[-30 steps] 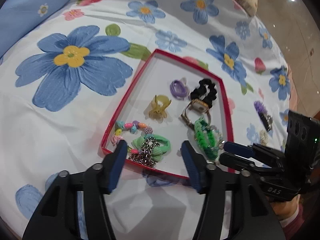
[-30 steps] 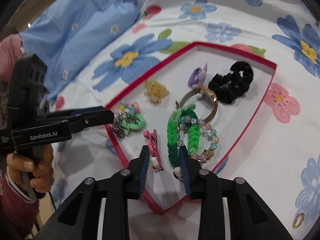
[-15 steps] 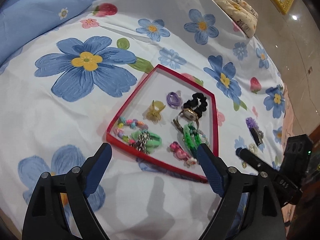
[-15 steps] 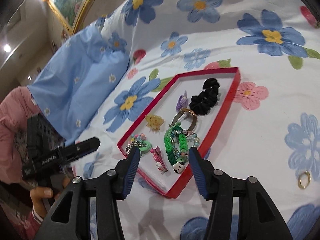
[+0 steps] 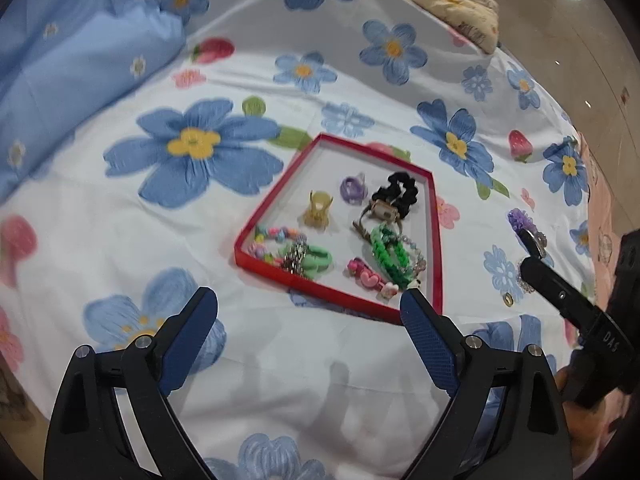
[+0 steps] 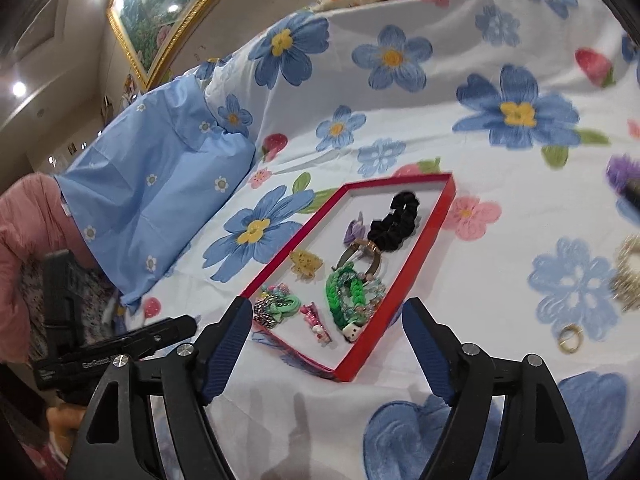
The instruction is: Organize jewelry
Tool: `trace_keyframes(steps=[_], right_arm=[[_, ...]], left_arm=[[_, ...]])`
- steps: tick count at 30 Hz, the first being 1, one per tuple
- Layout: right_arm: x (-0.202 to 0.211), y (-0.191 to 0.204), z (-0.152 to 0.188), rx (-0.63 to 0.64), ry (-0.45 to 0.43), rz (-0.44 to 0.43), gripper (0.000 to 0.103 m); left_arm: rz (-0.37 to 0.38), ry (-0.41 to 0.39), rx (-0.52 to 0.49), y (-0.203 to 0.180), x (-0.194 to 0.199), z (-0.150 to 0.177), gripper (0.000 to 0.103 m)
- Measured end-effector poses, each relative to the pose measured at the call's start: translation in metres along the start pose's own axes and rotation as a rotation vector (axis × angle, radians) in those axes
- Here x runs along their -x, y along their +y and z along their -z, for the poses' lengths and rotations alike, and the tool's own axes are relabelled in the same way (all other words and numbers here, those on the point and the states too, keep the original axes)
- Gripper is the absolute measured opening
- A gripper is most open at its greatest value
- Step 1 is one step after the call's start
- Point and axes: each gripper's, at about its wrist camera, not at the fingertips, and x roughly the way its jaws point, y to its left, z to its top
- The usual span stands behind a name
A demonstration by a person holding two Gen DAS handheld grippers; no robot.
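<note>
While both claws hang over the flowered bedsheet (image 5: 120,240), nothing sits between the fingers of either one. On the left gripper (image 5: 308,320) the jaws are opening, blue pads spread wide with only bare sheet in the gap. On the right gripper (image 6: 326,334) the jaws are opening too, and they frame the near corner of the red tray (image 6: 370,350) without touching it.

Ahead of the left gripper, a little toward its right finger, the red tray (image 5: 280,196) lies flat on the sheet. Inside it, nearest that claw, are a pink hair clip (image 5: 370,278) and a green braided bracelet (image 5: 388,254); to their left a green hair tie (image 5: 316,260) lies tangled with a chain beside a beaded bracelet (image 5: 272,236). Farther from the claw lie a yellow claw clip (image 5: 318,210), a purple hair tie (image 5: 352,190), a watch (image 5: 380,212) and a black scrunchie (image 5: 402,192).

To the right of the right gripper, outside the tray, a small gold ring (image 6: 570,338) lies on the sheet. A blue pillow (image 6: 160,184) rests well off to that claw's left.
</note>
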Motion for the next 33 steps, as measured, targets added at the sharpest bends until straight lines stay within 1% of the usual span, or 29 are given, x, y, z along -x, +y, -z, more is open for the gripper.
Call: trace_keyframes(steps=[1, 3, 4, 6, 8, 11, 17, 20, 23, 30, 33], right_arm=[[0.004, 0.003, -0.002, 0.017, -0.009, 0.011, 0.082], [0.016, 0.011, -0.009, 0.066, -0.050, 0.044, 0.090], [0.022, 0.016, -0.013, 0.098, -0.081, 0.058, 0.092], [0.031, 0.026, -0.016, 0.152, -0.127, 0.083, 0.100], [0.033, 0.035, -0.017, 0.201, -0.144, 0.111, 0.103], [0.028, 0.041, -0.010, 0.226, -0.135, 0.115, 0.103], [0.010, 0.027, 0.017, 0.170, -0.076, 0.112, 0.103], [0.006, 0.020, 0.027, 0.148, -0.061, 0.113, 0.103], [0.004, 0.014, 0.032, 0.130, -0.048, 0.118, 0.103], [0.005, 0.005, 0.041, 0.117, -0.062, 0.127, 0.103], [0.005, 0.006, 0.043, 0.128, -0.066, 0.130, 0.103]], left_arm=[[-0.011, -0.019, -0.014, -0.002, 0.006, -0.002, 0.094], [-0.024, -0.070, -0.044, -0.008, 0.017, -0.008, 0.097], [-0.032, -0.089, -0.057, -0.011, 0.021, -0.011, 0.103], [-0.070, -0.128, -0.090, -0.017, 0.025, -0.013, 0.103], [-0.118, -0.145, -0.114, -0.021, 0.023, -0.012, 0.103], [-0.125, -0.129, -0.105, -0.020, 0.016, -0.005, 0.103], [-0.129, -0.087, -0.061, -0.008, 0.003, 0.021, 0.103], [-0.158, -0.088, -0.070, -0.008, 0.000, 0.030, 0.103], [-0.164, -0.091, -0.074, -0.008, -0.001, 0.036, 0.103], [-0.203, -0.133, -0.127, -0.018, 0.003, 0.041, 0.103], [-0.199, -0.132, -0.135, -0.021, 0.002, 0.042, 0.103]])
